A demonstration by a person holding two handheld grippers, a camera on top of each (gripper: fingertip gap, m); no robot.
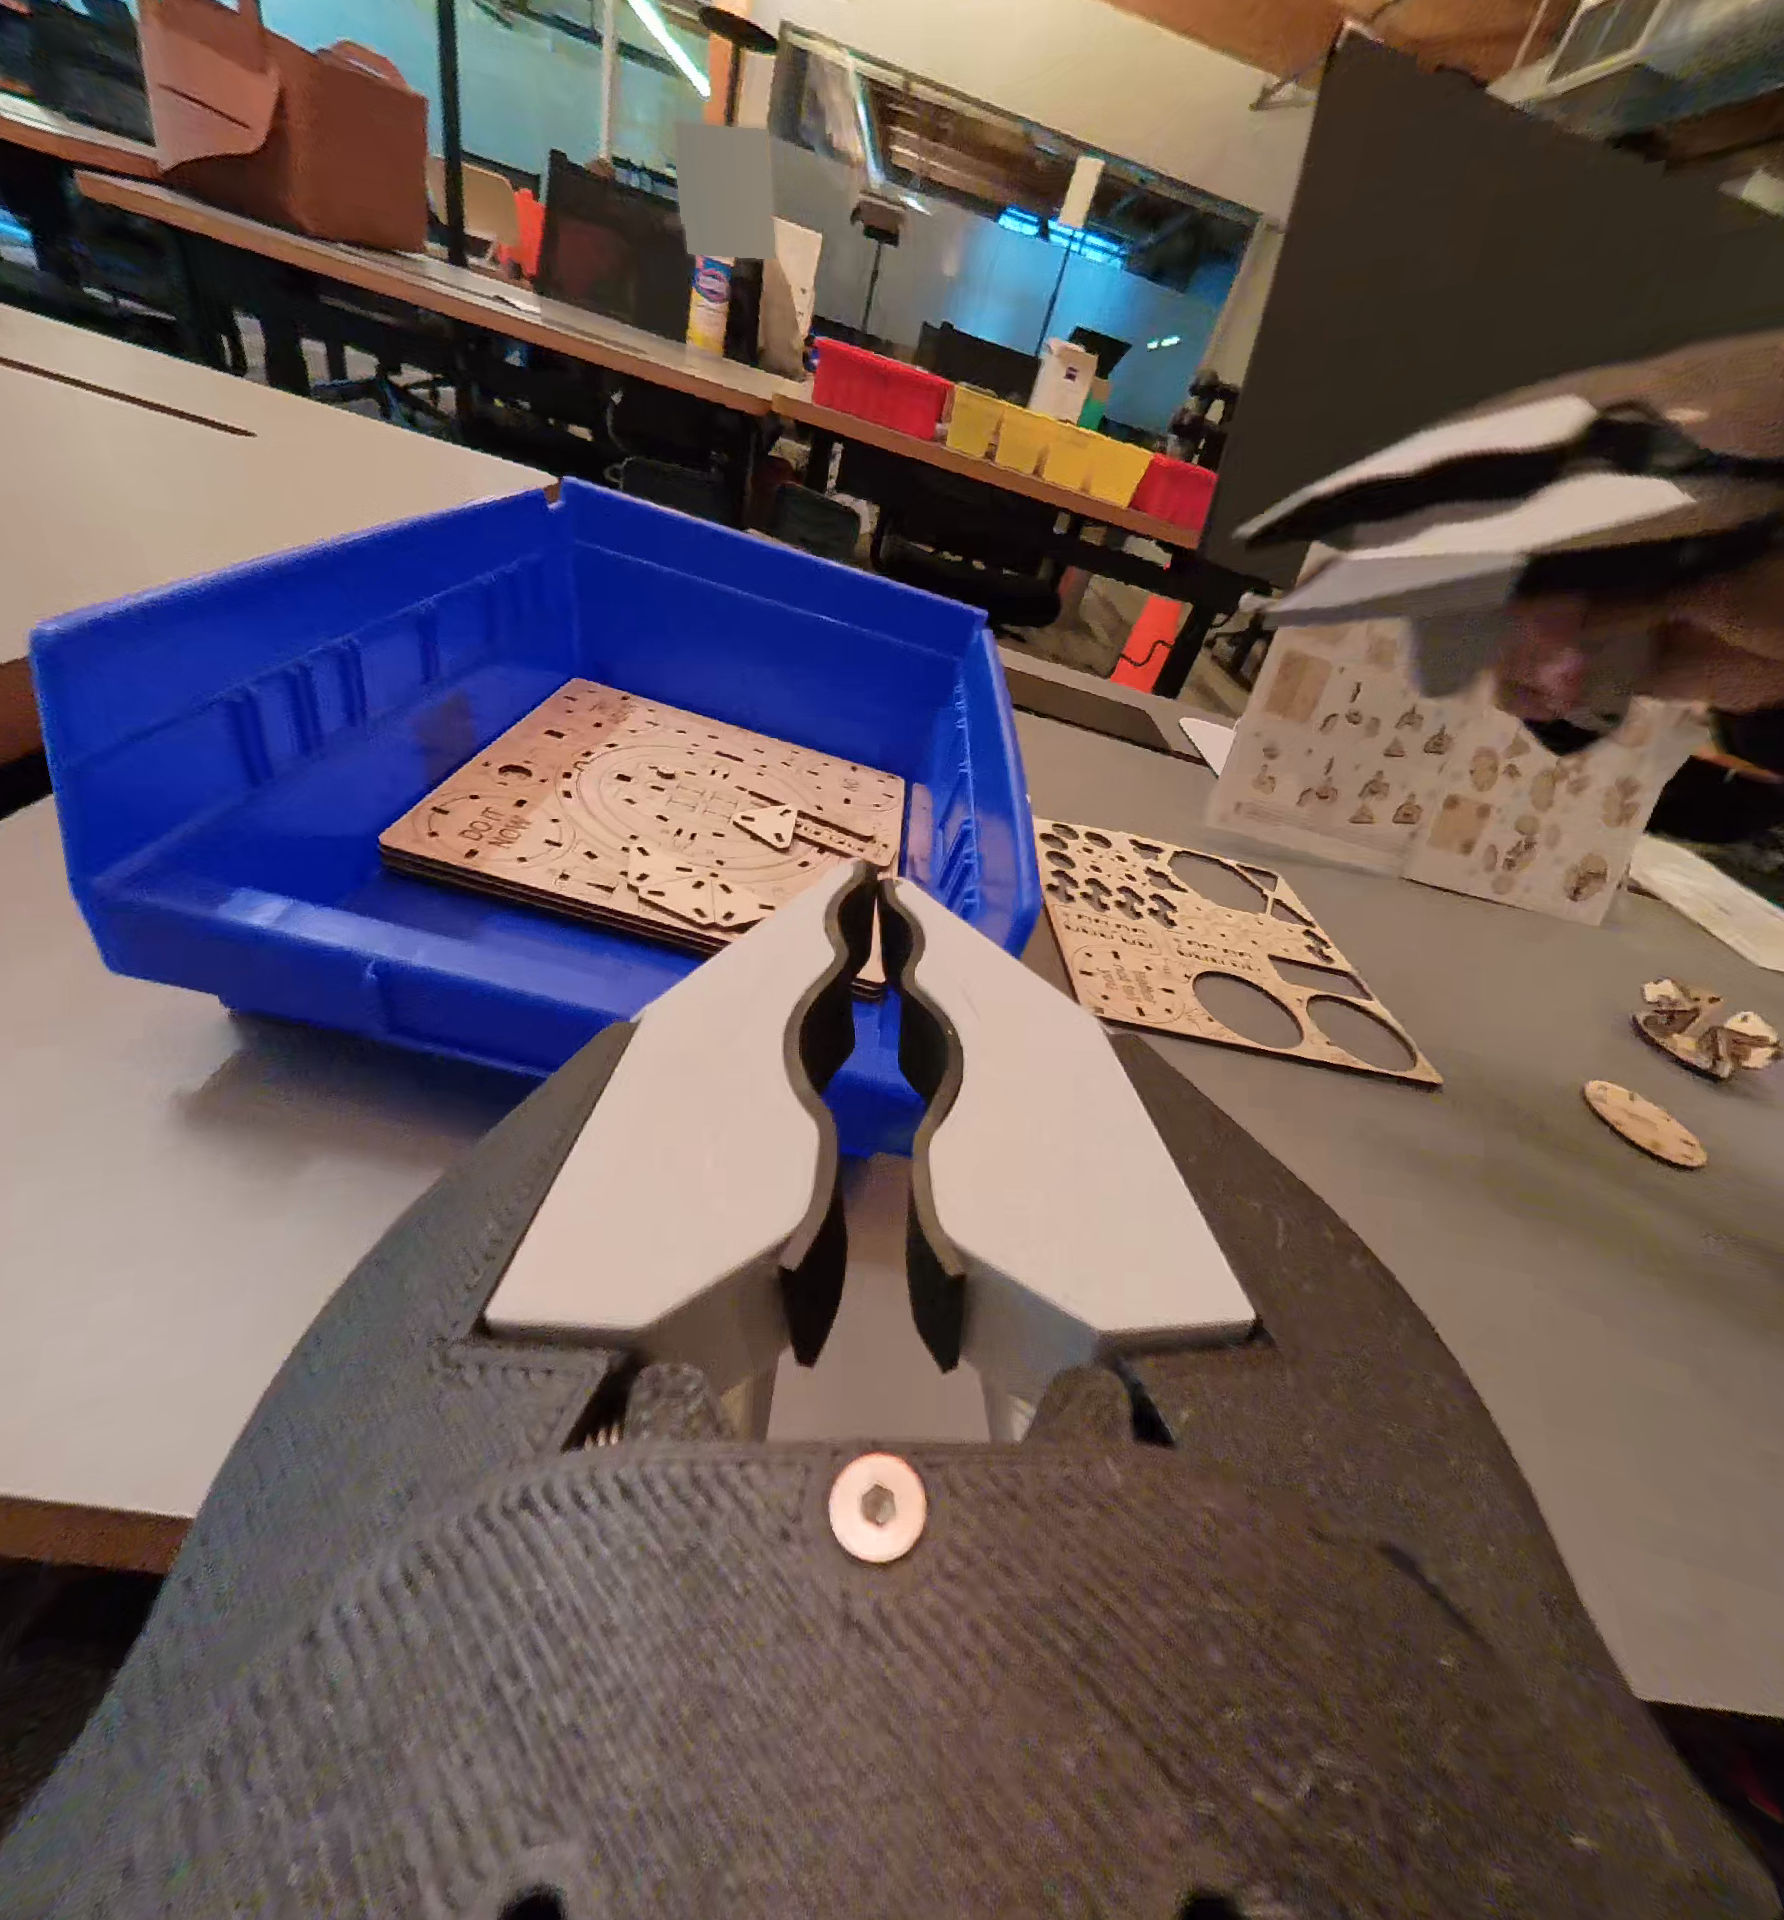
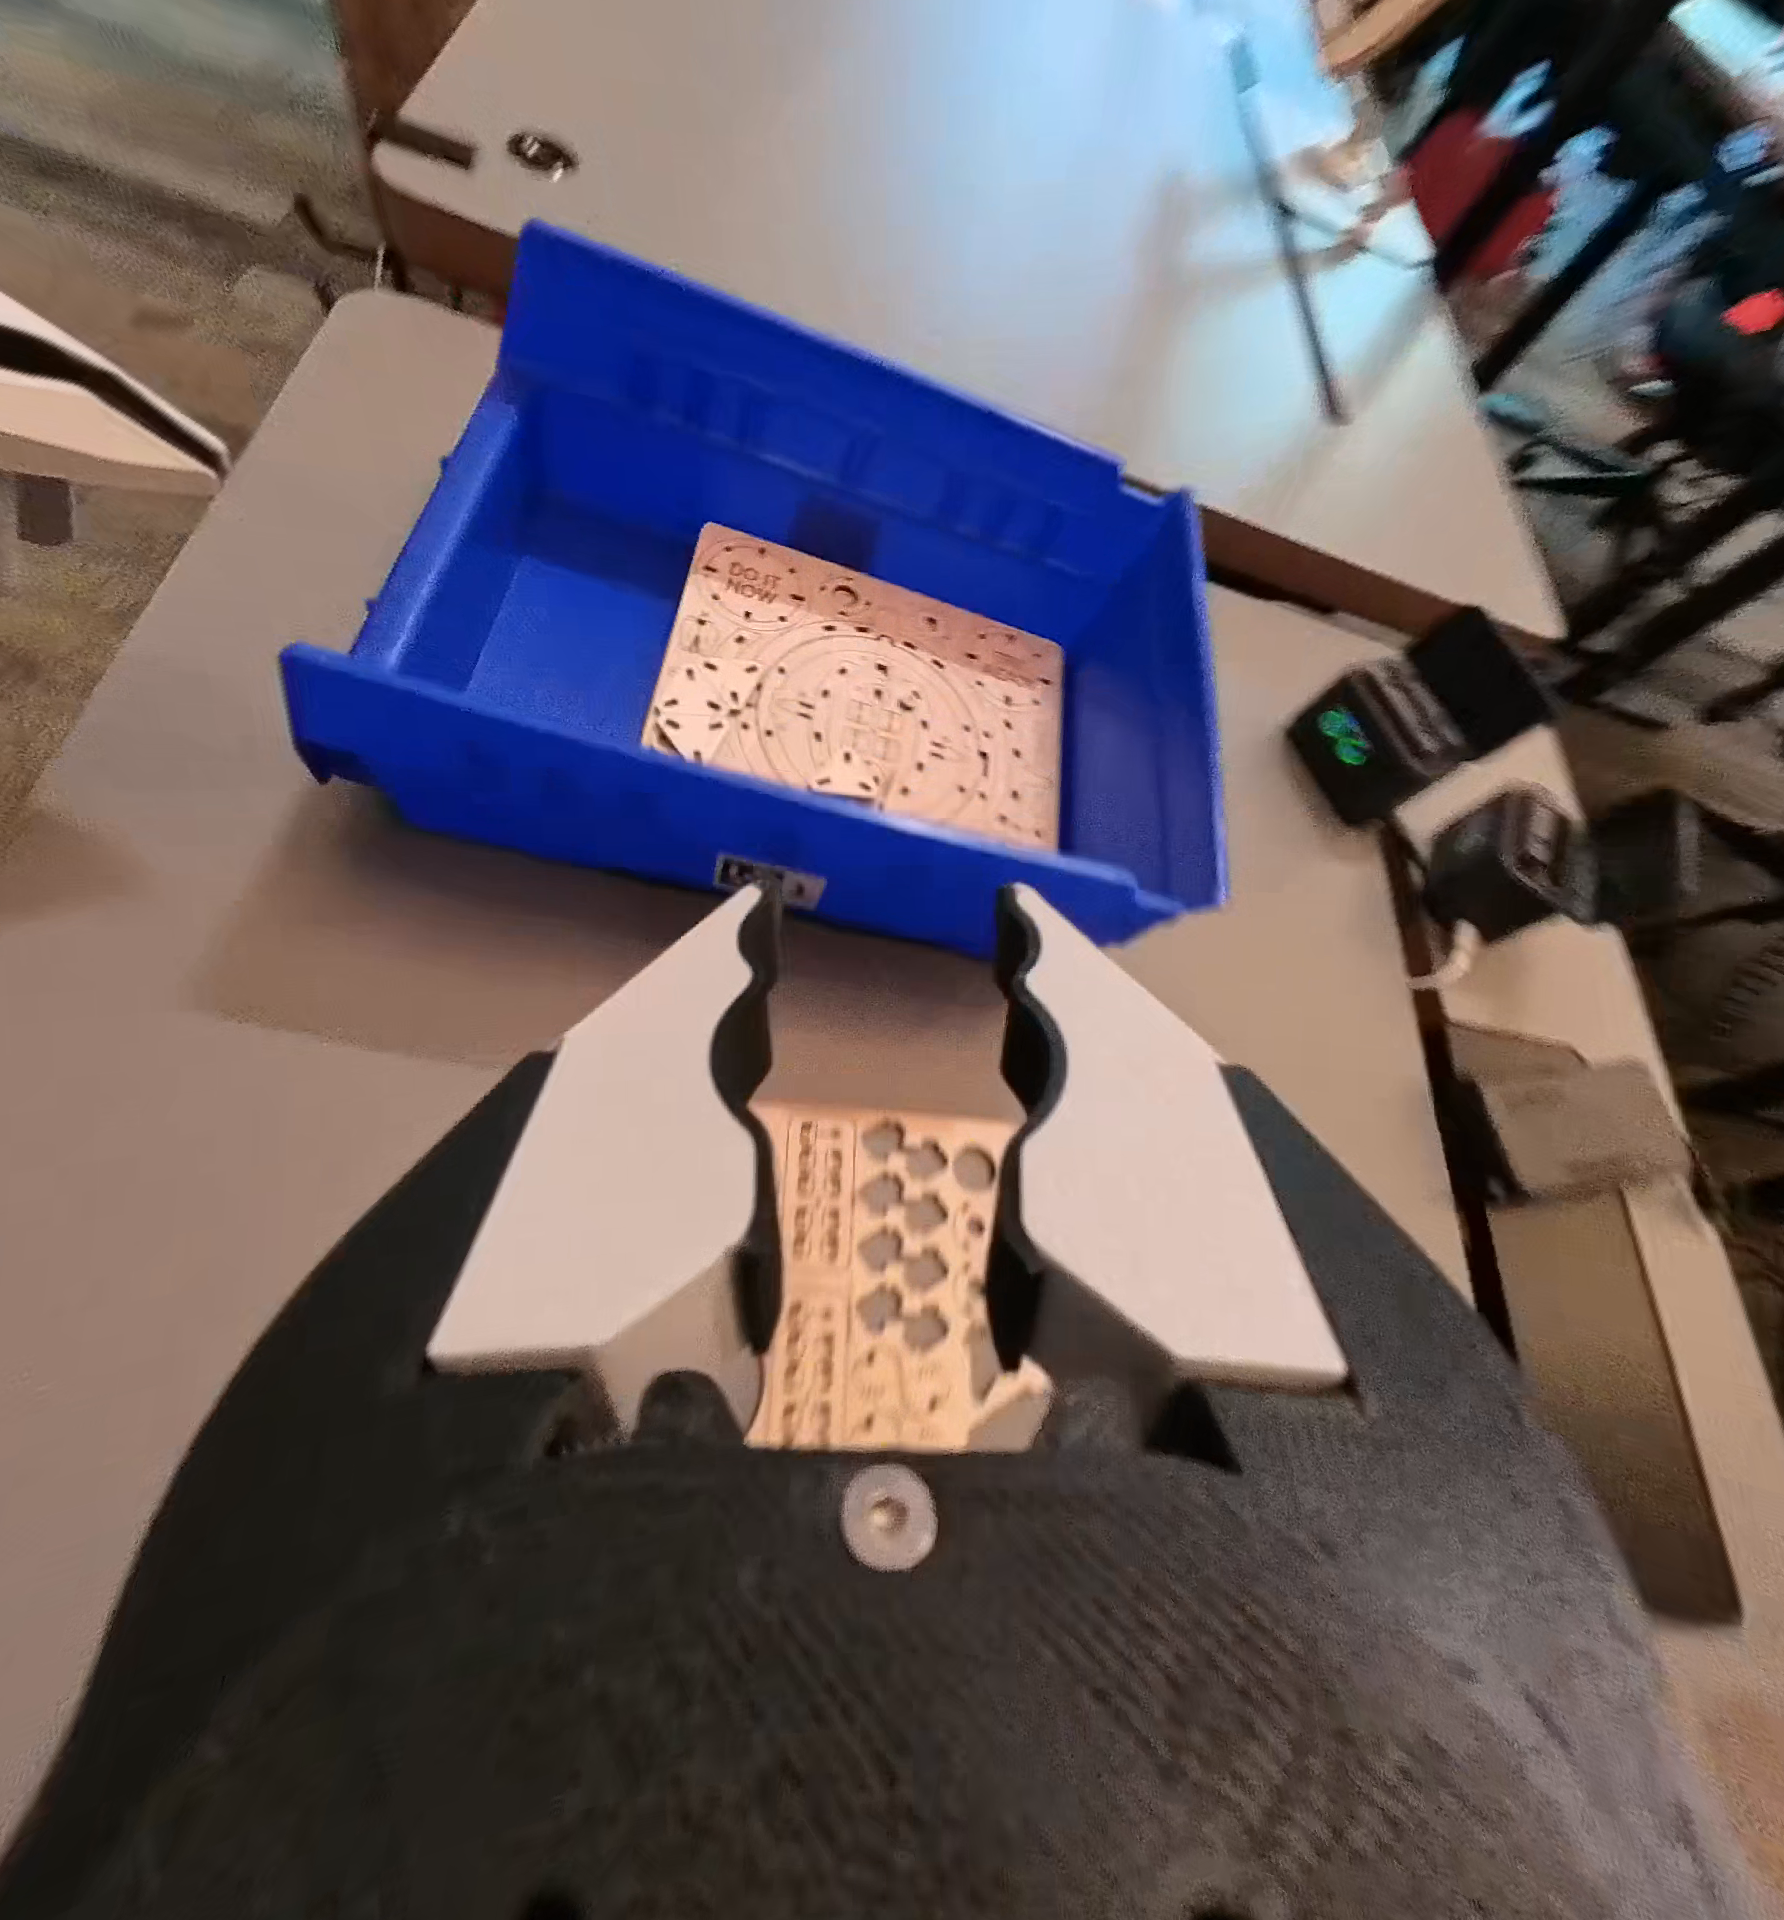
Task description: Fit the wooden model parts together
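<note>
A blue bin (image 1: 244, 790) stands on the grey table and holds a stack of laser-cut wooden sheets (image 1: 597, 790). My left gripper (image 1: 872, 885) hovers just in front of the bin's near right corner with its tips shut together; I see nothing between them. A punched-out wooden sheet (image 1: 1210, 935) lies flat on the table right of the bin. My right gripper (image 2: 888, 914) is open above that sheet (image 2: 877, 1247), tips near the bin's (image 2: 555, 779) front wall, touching nothing. It also shows blurred at the upper right of the left wrist view (image 1: 1252, 577), held by a hand.
A small wooden assembly (image 1: 1703, 1029) and a wooden disc (image 1: 1644, 1122) lie on the table at right. A printed instruction sheet (image 1: 1439, 790) stands behind them. Black devices (image 2: 1428, 707) sit at the table's right edge. Red and yellow bins (image 1: 1044, 436) are on a far table. Across from one pair of fingers to the other is roughly 20 centimeters.
</note>
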